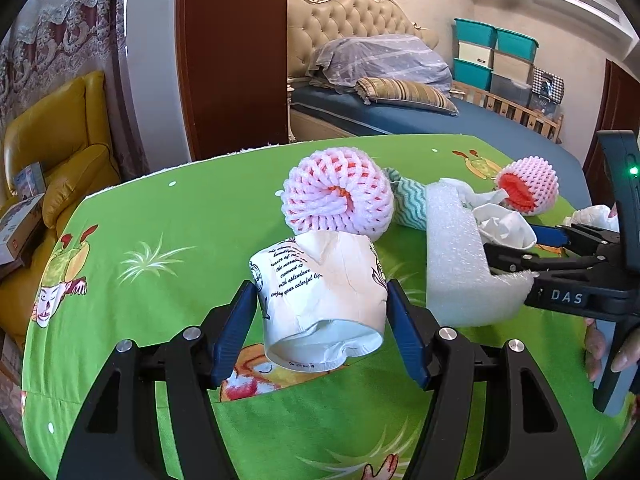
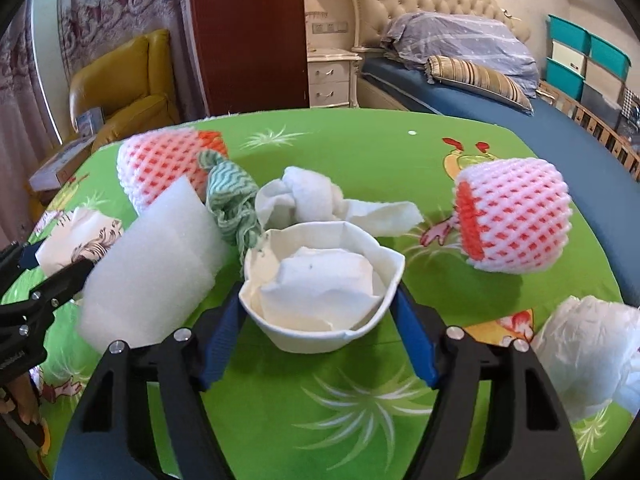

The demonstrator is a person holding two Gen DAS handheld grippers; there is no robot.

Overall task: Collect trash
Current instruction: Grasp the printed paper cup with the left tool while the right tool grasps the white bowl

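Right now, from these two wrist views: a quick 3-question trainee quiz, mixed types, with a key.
1. True or false: the left gripper is shut on the printed paper cup.
2. Pick one: what lies inside the white cup held by the right gripper? A) a crumpled tissue B) a spoon C) nothing
3. Short answer: how many pink foam nets lie on the green tablecloth?

Key
1. True: both fingers press the cup's sides.
2. A: the tissue fills the cup.
3. Two: one far left, one right.
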